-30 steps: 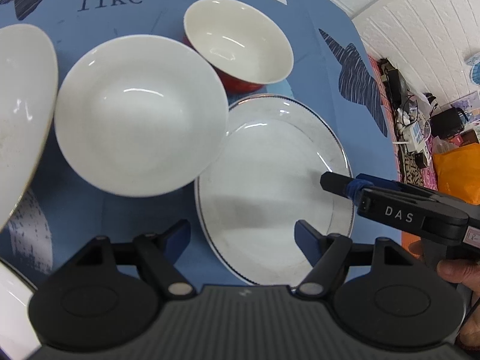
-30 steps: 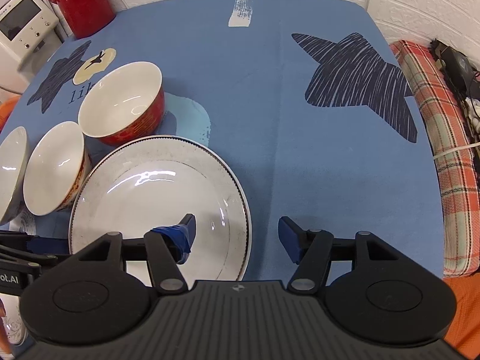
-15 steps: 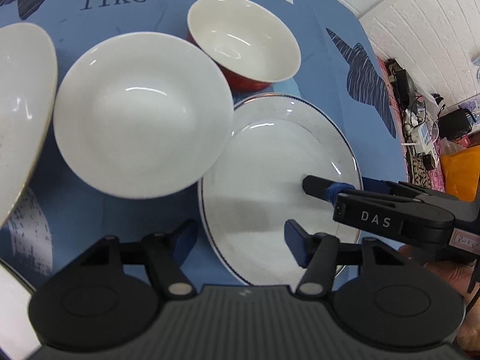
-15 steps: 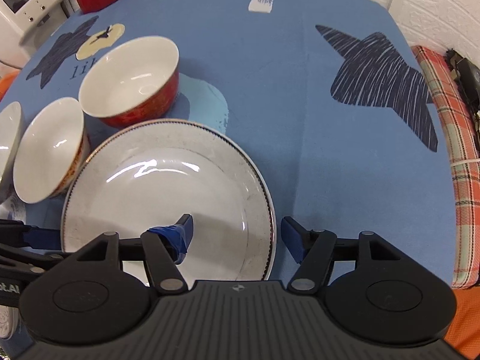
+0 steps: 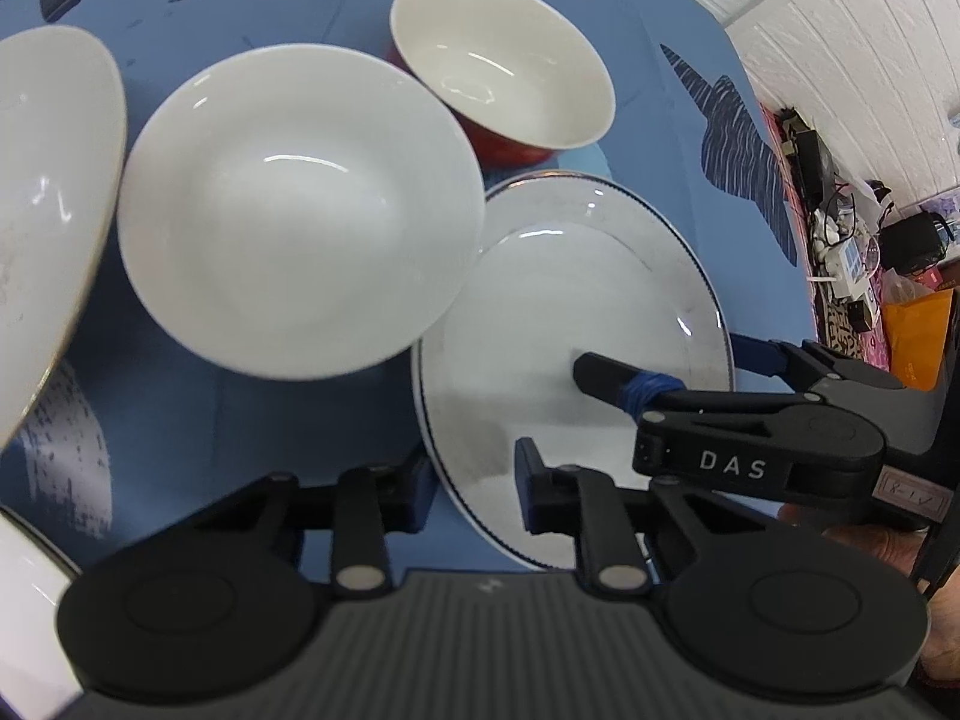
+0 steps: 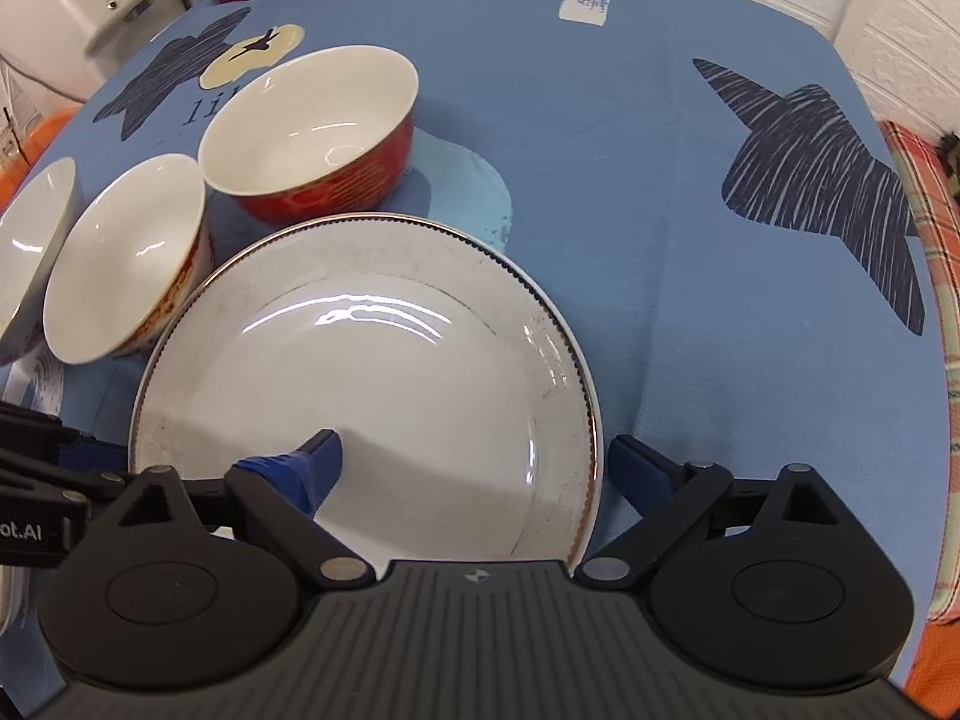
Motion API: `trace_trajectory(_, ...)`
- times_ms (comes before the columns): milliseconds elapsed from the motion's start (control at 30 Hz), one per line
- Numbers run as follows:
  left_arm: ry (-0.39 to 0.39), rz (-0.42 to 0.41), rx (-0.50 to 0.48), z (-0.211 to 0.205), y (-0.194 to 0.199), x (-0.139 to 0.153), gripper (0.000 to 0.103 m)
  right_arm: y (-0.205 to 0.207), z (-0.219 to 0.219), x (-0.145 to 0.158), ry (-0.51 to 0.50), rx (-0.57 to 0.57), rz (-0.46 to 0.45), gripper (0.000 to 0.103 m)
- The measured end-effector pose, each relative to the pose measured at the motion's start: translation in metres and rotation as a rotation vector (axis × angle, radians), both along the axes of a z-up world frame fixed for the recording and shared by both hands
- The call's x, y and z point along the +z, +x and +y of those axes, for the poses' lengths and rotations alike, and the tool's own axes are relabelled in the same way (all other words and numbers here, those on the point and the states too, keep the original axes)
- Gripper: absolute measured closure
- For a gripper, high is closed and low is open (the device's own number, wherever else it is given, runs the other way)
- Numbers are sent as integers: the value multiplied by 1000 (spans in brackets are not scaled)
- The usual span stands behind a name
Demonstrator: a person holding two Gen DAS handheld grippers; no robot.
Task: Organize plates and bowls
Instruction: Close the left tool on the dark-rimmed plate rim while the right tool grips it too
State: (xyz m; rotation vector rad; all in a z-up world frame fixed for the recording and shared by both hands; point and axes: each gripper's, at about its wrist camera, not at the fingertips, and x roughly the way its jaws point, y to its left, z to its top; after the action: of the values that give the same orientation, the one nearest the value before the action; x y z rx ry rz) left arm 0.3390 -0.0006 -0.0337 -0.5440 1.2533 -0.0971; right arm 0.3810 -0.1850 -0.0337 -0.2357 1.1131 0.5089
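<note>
The blue-rimmed plate [image 6: 366,396] lies flat on the blue tablecloth [image 6: 600,192], and everything else is best placed from it: the red bowl [image 6: 318,138] sits just beyond its far rim, the white bowl [image 6: 126,258] just off its far-left edge, and a further white dish [image 5: 42,192] lies beyond that bowl, only partly in view. Nothing looks stacked or gathered, so I judge the sorting barely begun, with this plate the first piece being taken up and the bowls left to deal with. The left gripper [image 5: 474,483] has just been closing and now stands narrow across the plate's near-left rim, one finger outside the edge and one over the plate's face; whether the pads actually press the rim I cannot tell. The right gripper [image 6: 474,456] has just been opening and stands wide astride the plate's right rim, one finger over the face and one outside on the cloth, gripping nothing. Against the earlier frames, the right gripper reaches further in over the plate, which looks slightly turned beside the bowls.
</note>
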Motion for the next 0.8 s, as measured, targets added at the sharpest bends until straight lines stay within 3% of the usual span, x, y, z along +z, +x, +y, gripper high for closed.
trace_trajectory(233, -4, 1, 12, 4, -3, -1, 94, 3, 4, 0, 5, -15, -25, 21)
trace_trajectory(433, -2, 2, 27, 4, -1, -1, 99, 7, 6, 3, 13, -12, -19, 33)
trace_trajectory(533, -16, -1, 30, 7, -1, -2, 99, 12, -8, 9, 37, -69, -34, 64)
trace_trajectory(567, -14, -3, 30, 7, -2, -2, 99, 14, -15, 10, 44, -85, -43, 81)
trace_trajectory(600, -10, -6, 31, 7, -2, -1, 99, 13, -19, 10, 52, -82, -51, 87)
trace_trajectory(800, 8, -12, 30, 6, -5, 1, 99, 13, -22, 8, 57, -81, -39, 89)
